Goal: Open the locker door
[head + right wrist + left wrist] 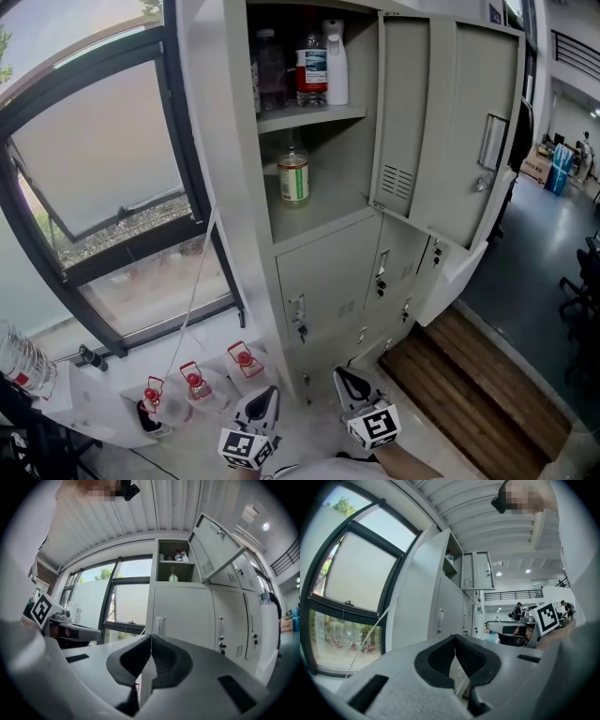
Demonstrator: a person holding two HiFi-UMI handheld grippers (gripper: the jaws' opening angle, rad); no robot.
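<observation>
The grey locker cabinet (319,281) stands in front of me. Its upper door (464,141) is swung wide open to the right, its handle (491,141) facing outward. The open compartment holds a bottle (293,173) on the lower shelf and several bottles (312,70) on the upper one. My left gripper (267,394) and right gripper (347,380) are low at the view's bottom edge, well short of the locker, both shut and holding nothing. The left gripper view shows its jaws (455,637) closed, and the right gripper view shows the same (151,637), with the open door (215,545) high up.
Closed lower locker doors (398,267) with handles and locks sit under the open compartment. A large window (103,159) is to the left. Three red-capped water jugs (195,382) stand on the floor at left. A wooden platform (478,375) lies at right.
</observation>
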